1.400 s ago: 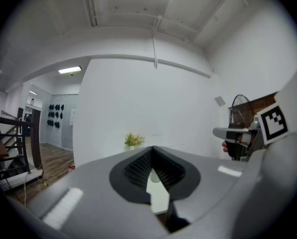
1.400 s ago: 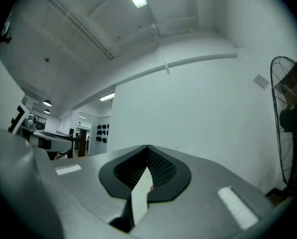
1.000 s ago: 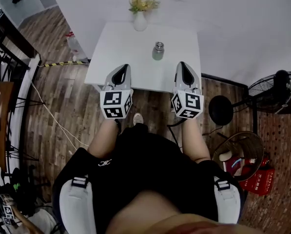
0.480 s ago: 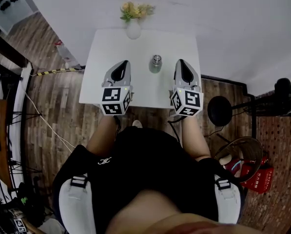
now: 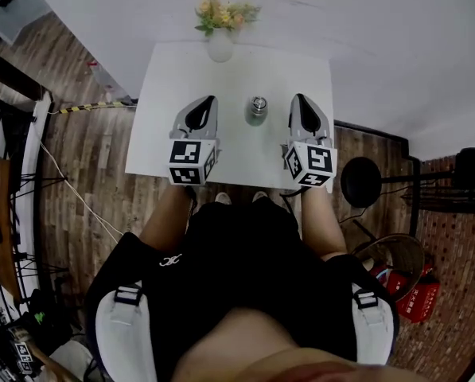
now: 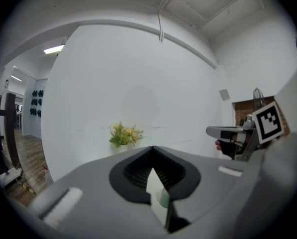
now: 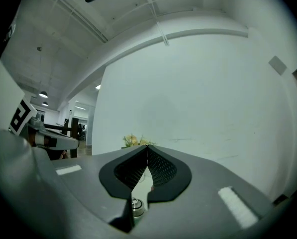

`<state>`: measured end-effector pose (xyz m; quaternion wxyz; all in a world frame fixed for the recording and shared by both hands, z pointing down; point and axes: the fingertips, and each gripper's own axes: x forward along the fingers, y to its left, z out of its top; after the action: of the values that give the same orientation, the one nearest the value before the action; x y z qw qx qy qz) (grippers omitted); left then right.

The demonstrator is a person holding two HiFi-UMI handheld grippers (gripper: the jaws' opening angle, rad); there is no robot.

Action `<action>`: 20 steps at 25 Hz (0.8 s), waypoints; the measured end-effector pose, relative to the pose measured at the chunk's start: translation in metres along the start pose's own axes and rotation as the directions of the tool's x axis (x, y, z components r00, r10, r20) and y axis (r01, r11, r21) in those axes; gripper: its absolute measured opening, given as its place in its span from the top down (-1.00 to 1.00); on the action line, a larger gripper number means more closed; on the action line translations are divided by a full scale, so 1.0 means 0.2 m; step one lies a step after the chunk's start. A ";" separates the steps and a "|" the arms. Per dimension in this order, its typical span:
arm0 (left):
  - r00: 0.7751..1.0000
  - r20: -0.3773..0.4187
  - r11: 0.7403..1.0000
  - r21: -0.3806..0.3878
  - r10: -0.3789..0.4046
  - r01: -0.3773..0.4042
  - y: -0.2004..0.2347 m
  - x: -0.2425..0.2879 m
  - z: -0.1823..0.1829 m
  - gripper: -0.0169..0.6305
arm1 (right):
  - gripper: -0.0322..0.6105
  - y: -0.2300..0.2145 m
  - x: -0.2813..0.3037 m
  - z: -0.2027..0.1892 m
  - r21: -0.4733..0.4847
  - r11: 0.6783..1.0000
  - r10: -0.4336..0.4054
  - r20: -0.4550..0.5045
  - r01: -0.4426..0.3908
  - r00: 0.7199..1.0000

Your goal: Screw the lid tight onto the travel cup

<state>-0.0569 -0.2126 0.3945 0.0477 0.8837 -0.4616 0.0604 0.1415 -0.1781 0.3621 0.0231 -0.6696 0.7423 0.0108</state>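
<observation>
Cup point(image 5: 258, 111) closer — lid point(image 7: 136, 204) beyond right gripper point(image 7: 147, 148)

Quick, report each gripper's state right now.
Left gripper: closed, holding nothing.
Right gripper: closed, holding nothing; the travel cup stands untouched between the two.

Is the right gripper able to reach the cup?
Probably yes: the travel cup stands just left of the right gripper on the white table, with nothing between them, though its shut jaws must open first.
</observation>
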 end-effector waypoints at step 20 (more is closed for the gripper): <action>0.985 -0.112 0.991 0.014 -0.129 0.131 -0.19 0.31 -0.39 0.40 | 0.30 -0.03 0.26 -0.49 0.005 0.825 0.549 -0.246 -0.565 0.799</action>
<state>0.0053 -0.2309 0.4797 0.0677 0.9078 -0.3989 0.1109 0.1400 -0.2352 0.4575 -0.0928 -0.4186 0.9026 -0.0376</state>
